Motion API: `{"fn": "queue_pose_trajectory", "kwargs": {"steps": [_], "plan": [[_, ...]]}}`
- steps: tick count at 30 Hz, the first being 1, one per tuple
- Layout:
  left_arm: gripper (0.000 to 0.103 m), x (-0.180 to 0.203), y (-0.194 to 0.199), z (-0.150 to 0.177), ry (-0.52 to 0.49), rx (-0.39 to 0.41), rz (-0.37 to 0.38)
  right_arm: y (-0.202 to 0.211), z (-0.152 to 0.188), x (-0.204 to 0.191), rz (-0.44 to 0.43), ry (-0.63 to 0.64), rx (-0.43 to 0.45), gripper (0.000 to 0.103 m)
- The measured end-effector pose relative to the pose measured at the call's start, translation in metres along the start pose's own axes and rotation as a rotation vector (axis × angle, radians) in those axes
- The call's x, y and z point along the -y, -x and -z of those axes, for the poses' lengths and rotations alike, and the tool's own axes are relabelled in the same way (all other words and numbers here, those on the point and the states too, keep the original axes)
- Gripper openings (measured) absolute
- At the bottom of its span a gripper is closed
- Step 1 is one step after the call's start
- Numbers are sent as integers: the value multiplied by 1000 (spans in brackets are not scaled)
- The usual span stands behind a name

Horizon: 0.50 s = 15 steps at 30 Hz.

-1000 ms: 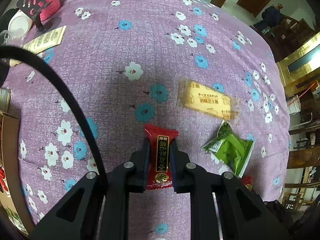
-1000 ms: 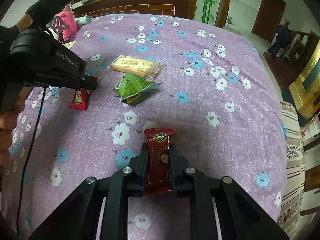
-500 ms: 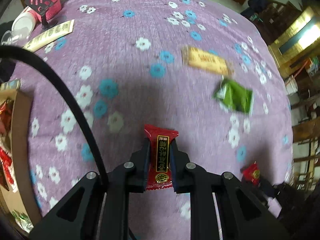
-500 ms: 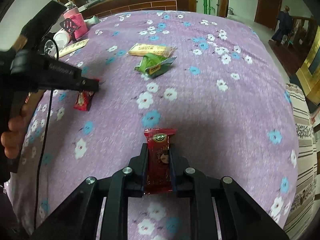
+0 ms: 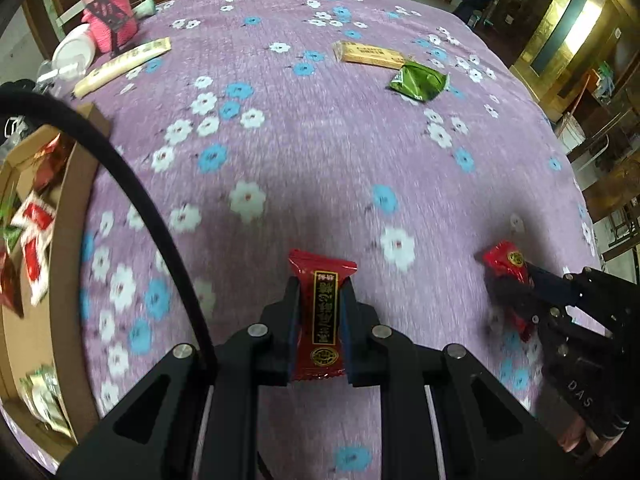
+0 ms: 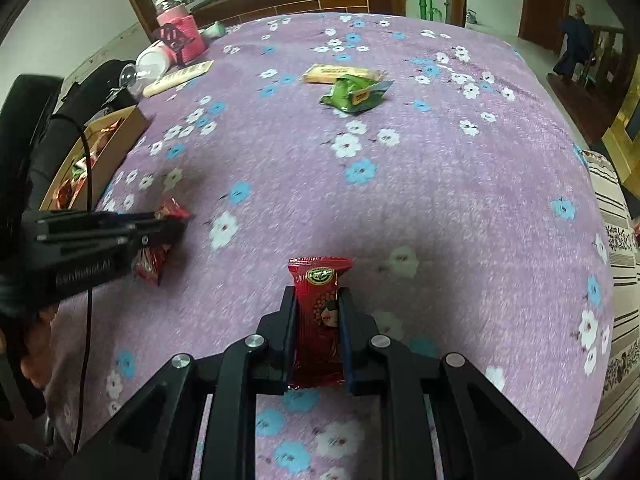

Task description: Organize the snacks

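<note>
My left gripper (image 5: 320, 292) is shut on a red snack packet with a black and gold label (image 5: 323, 316), held above the purple flowered tablecloth (image 5: 320, 140). My right gripper (image 6: 318, 296) is shut on a second red snack packet (image 6: 319, 316). In the right wrist view the left gripper (image 6: 176, 228) sits at the left with its red packet (image 6: 160, 248). The right gripper (image 5: 516, 280) and its packet (image 5: 505, 261) show at the right of the left wrist view. A cardboard box (image 5: 76, 216) holding several snacks stands at the left edge. A green packet (image 5: 418, 80) and a yellow biscuit packet (image 5: 370, 54) lie far off.
A long cream packet (image 5: 124, 65), a white cup (image 5: 74, 53) and a pink covered jar (image 5: 110, 20) stand at the far left corner. A black cable (image 5: 132, 192) curves past the box. A striped cloth (image 6: 616, 240) hangs over the table's right side.
Both grippers travelled left over the table with their red packets. The cardboard box has come into view at the left, and the green and yellow packets now lie farther away to the right.
</note>
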<state>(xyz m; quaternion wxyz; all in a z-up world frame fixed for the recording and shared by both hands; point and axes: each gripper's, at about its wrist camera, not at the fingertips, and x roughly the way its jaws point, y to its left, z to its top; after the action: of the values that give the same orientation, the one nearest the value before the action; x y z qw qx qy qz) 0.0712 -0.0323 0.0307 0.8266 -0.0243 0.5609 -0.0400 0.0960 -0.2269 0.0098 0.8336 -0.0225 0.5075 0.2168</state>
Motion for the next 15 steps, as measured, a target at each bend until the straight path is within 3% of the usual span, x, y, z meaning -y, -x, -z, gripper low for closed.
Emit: {"fn": "queue_pose_trajectory", "kwargs": {"steps": [15], "plan": [[19,-13,26,44,38,67,-13,6,9,-46,-33,74,-8,18]]}}
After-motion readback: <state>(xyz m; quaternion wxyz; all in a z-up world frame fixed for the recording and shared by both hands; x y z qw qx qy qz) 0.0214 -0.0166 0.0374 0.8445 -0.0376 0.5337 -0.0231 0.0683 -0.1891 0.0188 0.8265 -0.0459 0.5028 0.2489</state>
